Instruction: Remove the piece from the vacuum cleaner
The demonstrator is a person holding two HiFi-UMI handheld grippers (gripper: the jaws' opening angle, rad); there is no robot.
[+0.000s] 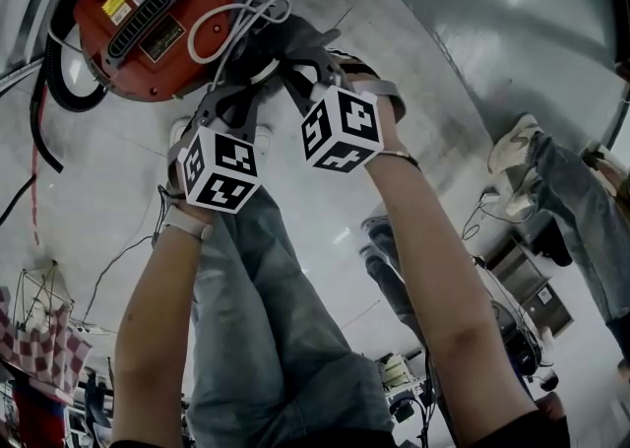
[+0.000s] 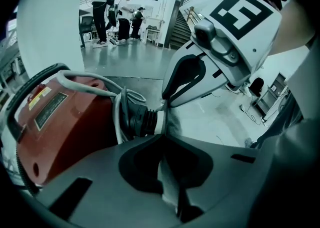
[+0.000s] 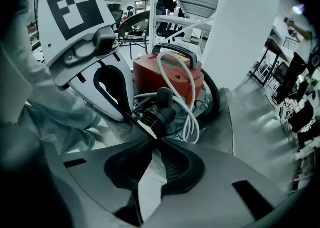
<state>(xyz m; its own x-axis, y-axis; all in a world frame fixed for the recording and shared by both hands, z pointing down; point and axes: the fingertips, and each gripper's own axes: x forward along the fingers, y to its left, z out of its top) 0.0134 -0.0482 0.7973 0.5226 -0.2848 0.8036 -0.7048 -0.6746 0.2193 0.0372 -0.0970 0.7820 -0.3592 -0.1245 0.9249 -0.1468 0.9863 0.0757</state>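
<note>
Black ribbed piece, seated in the front of the red vacuum cleaner on the floor, beside the looped white cord. Pinched at its pale outer rim by left gripper and right gripper, tips drawn together there. Best pulled straight out along its own axis, grip firm, clear of the cord. Count: one cleaner, one piece, one cord, two grippers.

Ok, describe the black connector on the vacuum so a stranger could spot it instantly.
Start at the big red vacuum cleaner. On its near side, among the loops of white cord, sits the black ribbed connector. It's the only short, dark, ridged cylinder there; the cord is pale and thin, the body red.
</note>
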